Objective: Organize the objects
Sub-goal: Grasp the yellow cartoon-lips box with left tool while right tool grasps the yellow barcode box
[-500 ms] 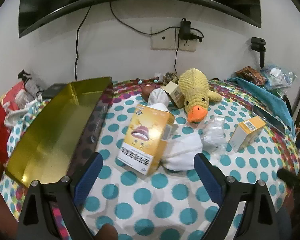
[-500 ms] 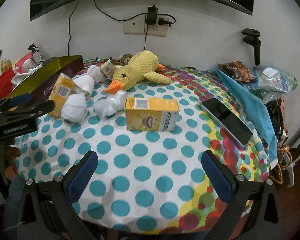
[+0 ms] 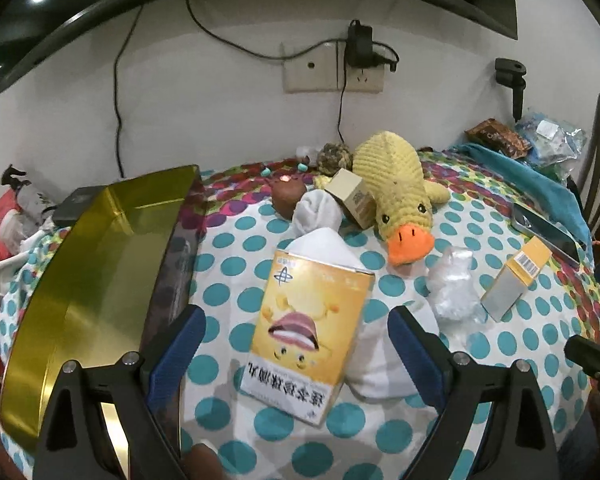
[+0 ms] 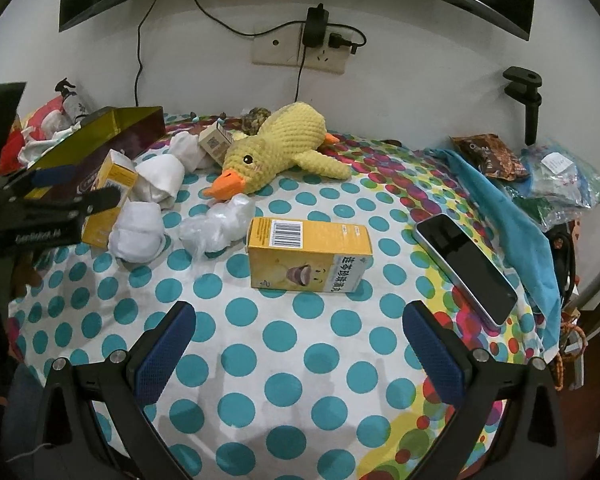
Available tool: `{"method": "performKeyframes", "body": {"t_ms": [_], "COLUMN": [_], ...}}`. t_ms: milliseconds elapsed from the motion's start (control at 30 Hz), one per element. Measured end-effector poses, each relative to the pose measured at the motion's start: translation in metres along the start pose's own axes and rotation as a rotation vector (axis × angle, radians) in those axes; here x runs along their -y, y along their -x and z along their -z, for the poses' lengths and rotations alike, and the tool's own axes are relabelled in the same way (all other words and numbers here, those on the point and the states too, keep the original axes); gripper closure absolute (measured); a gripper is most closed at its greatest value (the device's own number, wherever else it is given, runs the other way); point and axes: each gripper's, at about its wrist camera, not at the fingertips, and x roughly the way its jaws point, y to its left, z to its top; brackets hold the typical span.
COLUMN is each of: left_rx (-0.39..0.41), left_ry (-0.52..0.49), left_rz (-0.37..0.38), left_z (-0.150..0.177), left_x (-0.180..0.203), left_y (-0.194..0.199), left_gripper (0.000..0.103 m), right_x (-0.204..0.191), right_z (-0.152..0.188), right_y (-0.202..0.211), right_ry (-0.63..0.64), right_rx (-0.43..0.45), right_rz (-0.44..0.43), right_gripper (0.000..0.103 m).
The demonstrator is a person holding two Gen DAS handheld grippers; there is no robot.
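A yellow medicine box (image 3: pixel 306 336) lies between the fingers of my open left gripper (image 3: pixel 296 344), leaning on white socks (image 3: pixel 384 356). It also shows in the right wrist view (image 4: pixel 108 196), where the left gripper (image 4: pixel 76 188) straddles it. A gold-lined open box (image 3: pixel 100 272) lies just to its left. A second yellow box (image 4: pixel 308 256) lies on the spotted tablecloth ahead of my open, empty right gripper (image 4: pixel 300 344). A yellow plush duck (image 4: pixel 276 148) lies at the back.
A phone (image 4: pixel 464 268) lies to the right on the tablecloth. Crumpled clear plastic (image 4: pixel 216 226) sits between the boxes. A small tan box (image 3: pixel 352 196) and a brown toy (image 3: pixel 288 194) sit near the duck. A blue cloth (image 4: pixel 500 208) and snack bags (image 4: pixel 488 156) lie at the far right.
My left gripper has moved forward so the yellow medicine box now lies between its fingers. My right gripper has moved slightly closer to the second yellow box.
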Motion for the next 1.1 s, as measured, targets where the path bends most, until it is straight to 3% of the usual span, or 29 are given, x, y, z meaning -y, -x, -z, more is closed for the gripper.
{"method": "performKeyframes", "body": {"t_ms": [233, 267, 300, 333, 400, 533, 700, 1100], "left_rx": [-0.029, -0.023, -0.021, -0.031, -0.039, -0.033, 0.010, 0.018], "left_ry": [-0.003, 0.002, 0.002, -0.003, -0.004, 0.029, 0.063, 0.032], "left_rz": [0.006, 0.004, -0.001, -0.011, -0.035, 0.006, -0.008, -0.018], "left_z": [-0.004, -0.005, -0.005, -0.004, -0.005, -0.004, -0.003, 0.011], "left_x": [-0.001, -0.001, 0.000, 0.001, 0.001, -0.003, -0.006, 0.012], "left_y": [-0.013, -0.012, -0.013, -0.015, -0.015, -0.007, 0.017, 0.029], "left_gripper": [0.009, 0.014, 0.038, 0.045, 0.047, 0.047, 0.047, 0.047], "right_x": [0.010, 0.010, 0.010, 0.009, 0.007, 0.005, 0.007, 0.006], "right_z": [-0.006, -0.007, -0.009, -0.010, -0.012, -0.016, -0.019, -0.032], "right_y": [-0.010, -0.012, -0.014, -0.015, -0.017, -0.015, -0.019, -0.072], "right_ry": [-0.035, -0.034, -0.030, -0.025, -0.021, -0.021, -0.029, -0.047], "right_rx": [-0.014, -0.017, -0.023, -0.027, -0.030, -0.012, -0.011, -0.070], "right_rz": [0.003, 0.005, 0.009, 0.008, 0.005, -0.015, 0.002, 0.058], "right_gripper": [0.000, 0.000, 0.000, 0.000, 0.000, 0.000, 0.000, 0.000]}}
